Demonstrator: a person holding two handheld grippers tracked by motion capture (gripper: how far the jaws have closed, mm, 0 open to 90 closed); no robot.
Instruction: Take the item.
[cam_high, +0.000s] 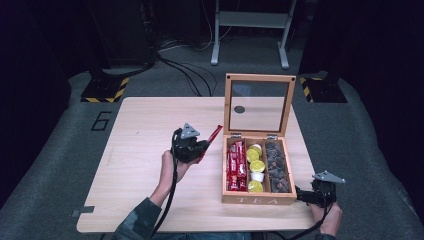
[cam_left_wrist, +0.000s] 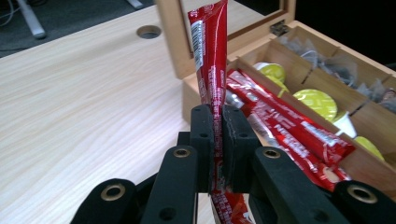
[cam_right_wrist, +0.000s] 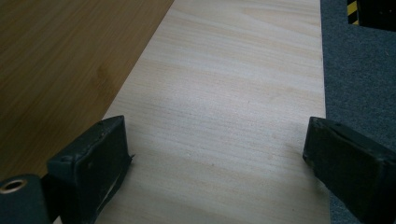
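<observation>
My left gripper (cam_high: 204, 146) is shut on a long red sachet stick (cam_high: 214, 135), held above the table just left of the wooden tea box (cam_high: 258, 199). In the left gripper view the red sachet stick (cam_left_wrist: 211, 56) rises straight up from between the closed pads of the left gripper (cam_left_wrist: 217, 140), with the box's left compartment of more red sachets (cam_left_wrist: 289, 133) beyond it. My right gripper (cam_high: 306, 196) rests by the box's front right corner. In the right gripper view the right gripper (cam_right_wrist: 217, 154) stands open over bare table, nothing between its jaws.
The tea box lid (cam_high: 259, 104) stands upright and open at the back. Yellow-lidded cups (cam_high: 255, 169) fill the middle compartment and dark tea bags (cam_high: 277, 165) the right one. The table's right edge (cam_right_wrist: 323, 70) runs close beside my right gripper; grey carpet lies beyond.
</observation>
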